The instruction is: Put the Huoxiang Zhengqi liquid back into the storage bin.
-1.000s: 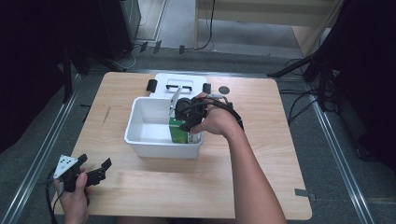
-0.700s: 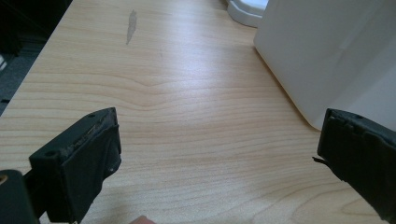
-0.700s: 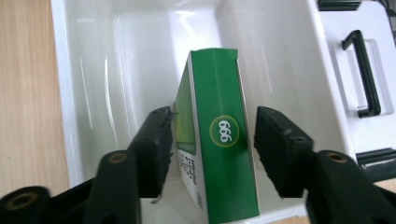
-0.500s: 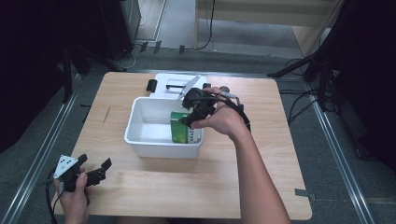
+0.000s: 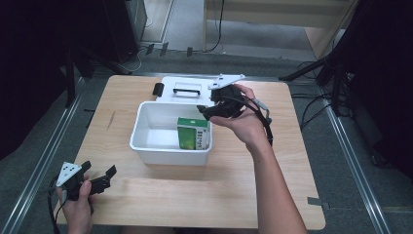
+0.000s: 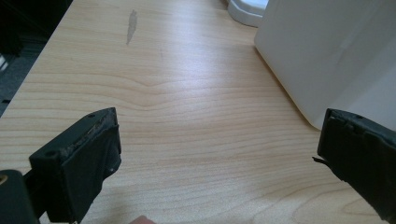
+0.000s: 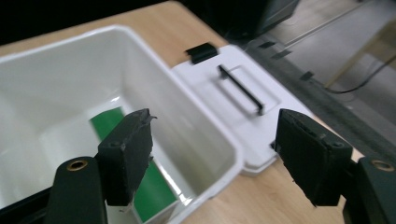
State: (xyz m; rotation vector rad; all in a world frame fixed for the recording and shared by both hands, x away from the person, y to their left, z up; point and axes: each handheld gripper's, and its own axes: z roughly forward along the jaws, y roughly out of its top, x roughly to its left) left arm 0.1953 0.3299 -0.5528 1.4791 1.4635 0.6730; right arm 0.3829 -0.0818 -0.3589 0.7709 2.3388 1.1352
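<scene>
Pale wooden worktop (image 5: 229, 195), dark floor and cables all around it. Down at the near left corner, the left tool (image 5: 100, 180) sits low over the wood in the person's left hand (image 5: 78, 202), jaws spread wide with nothing between them. Its own camera shows bare wood grain between the jaws and the bin's white wall just ahead on the right.

Moving to the middle — a white bin (image 5: 146, 141) stands open on the worktop, and a green box (image 5: 193, 134) stands upright inside it, against the right-hand wall. Behind the bin, touching its far side, the white lid (image 5: 182, 90) lies flat, with a black handle on top and a black clip at its left edge.

On the right — the right tool (image 5: 208, 109) hangs above the bin's far right corner, held by the right hand (image 5: 243, 122). Jaws wide apart, gripping nothing. From its camera, the green box (image 7: 154, 186) shows below the left jaw, and the lid (image 7: 233, 93) lies beyond.
</scene>
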